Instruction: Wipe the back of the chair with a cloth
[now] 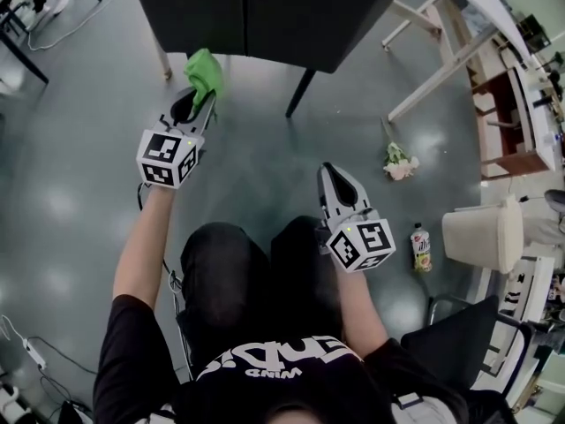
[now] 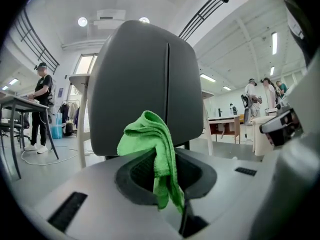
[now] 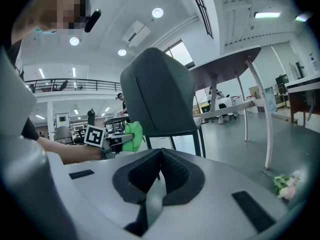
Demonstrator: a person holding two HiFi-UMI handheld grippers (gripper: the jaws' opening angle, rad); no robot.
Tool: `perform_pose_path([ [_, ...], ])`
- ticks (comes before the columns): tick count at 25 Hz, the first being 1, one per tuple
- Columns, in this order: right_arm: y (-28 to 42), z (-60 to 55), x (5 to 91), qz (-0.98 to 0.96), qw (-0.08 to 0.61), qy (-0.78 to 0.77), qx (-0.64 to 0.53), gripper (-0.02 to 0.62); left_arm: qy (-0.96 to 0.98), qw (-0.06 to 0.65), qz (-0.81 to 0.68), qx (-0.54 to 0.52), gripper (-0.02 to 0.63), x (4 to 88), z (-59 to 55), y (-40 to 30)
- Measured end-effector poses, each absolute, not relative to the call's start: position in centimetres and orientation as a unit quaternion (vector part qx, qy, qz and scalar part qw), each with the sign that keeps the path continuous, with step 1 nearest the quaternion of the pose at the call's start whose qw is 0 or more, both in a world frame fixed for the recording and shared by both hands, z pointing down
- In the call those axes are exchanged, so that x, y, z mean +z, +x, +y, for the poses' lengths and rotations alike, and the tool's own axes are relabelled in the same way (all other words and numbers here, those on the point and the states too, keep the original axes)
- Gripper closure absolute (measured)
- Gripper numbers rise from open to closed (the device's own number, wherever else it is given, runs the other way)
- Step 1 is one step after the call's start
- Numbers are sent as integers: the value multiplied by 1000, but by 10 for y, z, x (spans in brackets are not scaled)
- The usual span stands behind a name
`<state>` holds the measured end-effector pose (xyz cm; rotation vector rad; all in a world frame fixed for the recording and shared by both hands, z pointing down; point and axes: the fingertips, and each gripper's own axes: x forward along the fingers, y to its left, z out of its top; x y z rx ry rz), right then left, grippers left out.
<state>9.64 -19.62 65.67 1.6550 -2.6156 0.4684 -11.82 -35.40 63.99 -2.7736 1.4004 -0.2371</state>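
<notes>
My left gripper (image 1: 199, 104) pinches the cloth (image 1: 205, 72); chair back (image 1: 265, 11) lies just ahead, upper frame. My right gripper (image 1: 331, 177), closed on nothing, trails lower right.

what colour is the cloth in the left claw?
Plain bright green cloth, no pattern; shows best in the left gripper view, clamped in the left claw.
</notes>
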Motion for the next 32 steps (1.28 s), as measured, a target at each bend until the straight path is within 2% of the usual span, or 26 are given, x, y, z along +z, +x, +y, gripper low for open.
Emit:
perform_pose_path([
  [5,79,-207,634,-839,9,520,157,598,-892,5,446,-79,535,620,-346,-126],
  [10,56,-209,568,-848,21,500,171,598,-894,-29,439,-84,537,561,-332,-129],
  [16,37,-204,427,-847,42,496,185,598,-893,-85,436,-72,535,426,-297,-143],
  [24,18,-193,215,-843,60,500,191,598,-904,-110,405,-84,535,223,-242,-161],
  [32,25,-182,99,-839,48,512,180,598,-914,-120,377,-84,535,111,-221,-156],
])
